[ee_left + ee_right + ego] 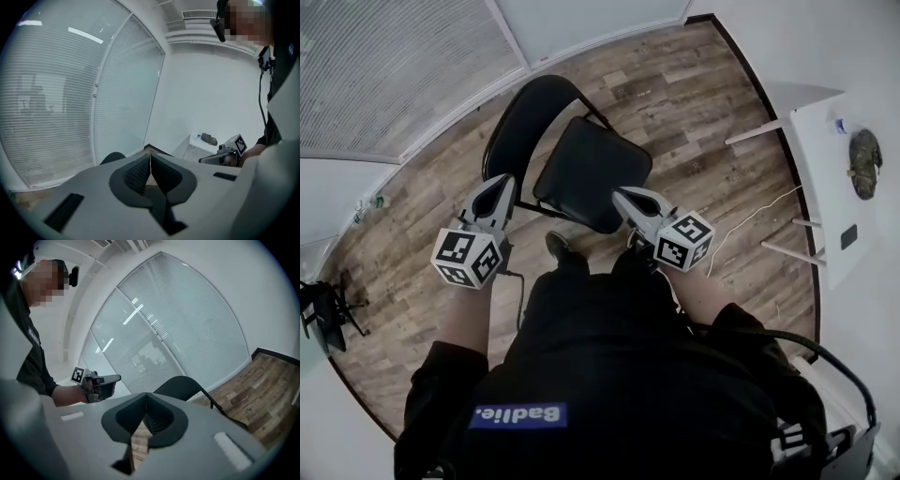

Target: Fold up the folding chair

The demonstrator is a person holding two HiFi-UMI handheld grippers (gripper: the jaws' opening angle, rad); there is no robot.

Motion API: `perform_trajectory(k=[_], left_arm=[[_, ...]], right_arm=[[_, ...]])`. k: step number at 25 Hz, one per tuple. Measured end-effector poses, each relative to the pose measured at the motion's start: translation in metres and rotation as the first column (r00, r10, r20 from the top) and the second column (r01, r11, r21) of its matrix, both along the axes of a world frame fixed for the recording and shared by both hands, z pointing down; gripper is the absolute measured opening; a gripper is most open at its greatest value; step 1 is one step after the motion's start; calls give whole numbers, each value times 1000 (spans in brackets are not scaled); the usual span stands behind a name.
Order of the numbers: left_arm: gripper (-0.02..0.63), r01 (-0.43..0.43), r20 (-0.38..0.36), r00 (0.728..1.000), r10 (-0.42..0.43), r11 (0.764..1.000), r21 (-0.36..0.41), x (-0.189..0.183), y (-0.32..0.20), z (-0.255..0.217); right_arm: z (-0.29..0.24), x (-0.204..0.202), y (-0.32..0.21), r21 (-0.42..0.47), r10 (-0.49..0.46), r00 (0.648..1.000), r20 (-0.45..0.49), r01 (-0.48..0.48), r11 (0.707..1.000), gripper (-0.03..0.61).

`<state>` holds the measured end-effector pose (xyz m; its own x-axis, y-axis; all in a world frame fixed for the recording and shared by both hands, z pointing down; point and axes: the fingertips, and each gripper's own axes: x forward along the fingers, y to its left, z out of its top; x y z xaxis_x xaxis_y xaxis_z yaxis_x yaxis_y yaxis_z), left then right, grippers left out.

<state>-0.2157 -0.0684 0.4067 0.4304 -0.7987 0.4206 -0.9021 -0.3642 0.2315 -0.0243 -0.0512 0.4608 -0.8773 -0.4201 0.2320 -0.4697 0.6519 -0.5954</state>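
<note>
A black folding chair stands unfolded on the wooden floor in front of me, its seat [592, 173] flat and its rounded backrest [530, 117] on the far side. My left gripper [501, 186] is shut and empty, hovering by the seat's left edge near the back frame. My right gripper [623, 196] is also shut and empty, just above the seat's near right corner. In the left gripper view the closed jaws [150, 158] point past the backrest [112, 157]. The right gripper view shows its closed jaws [146, 398] with the backrest [182, 386] behind them.
A white table [825, 202] with a dark object [864, 161] stands against the right wall, and a thin cable [748, 222] runs over the floor beside it. A black tripod [323, 311] stands at the far left. Blinded windows line the far wall.
</note>
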Motion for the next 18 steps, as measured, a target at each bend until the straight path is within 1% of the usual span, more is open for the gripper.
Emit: perform_trajectory(k=[3,8,14,18], left_arm=[[6,-28,41,999,30,999,-45,-30,-12,24],[6,-50,108,992,64,990,-130,-59,-34,66],[8,-37,183,980,72,981,-189,-67,-57,97],[18,-19,239,968,75,973,-230,-73,-66,120]], right_arm=[[18,-15,1,-29,40,999,-17,-41,999,5],[52,-19,-2,-77,88,995,-46,-91,993,12],[99,-8,-6,-147,90,993,-78,-101,984,37],[135,-1,-7,-206,81,993,-87,-98,974,73]])
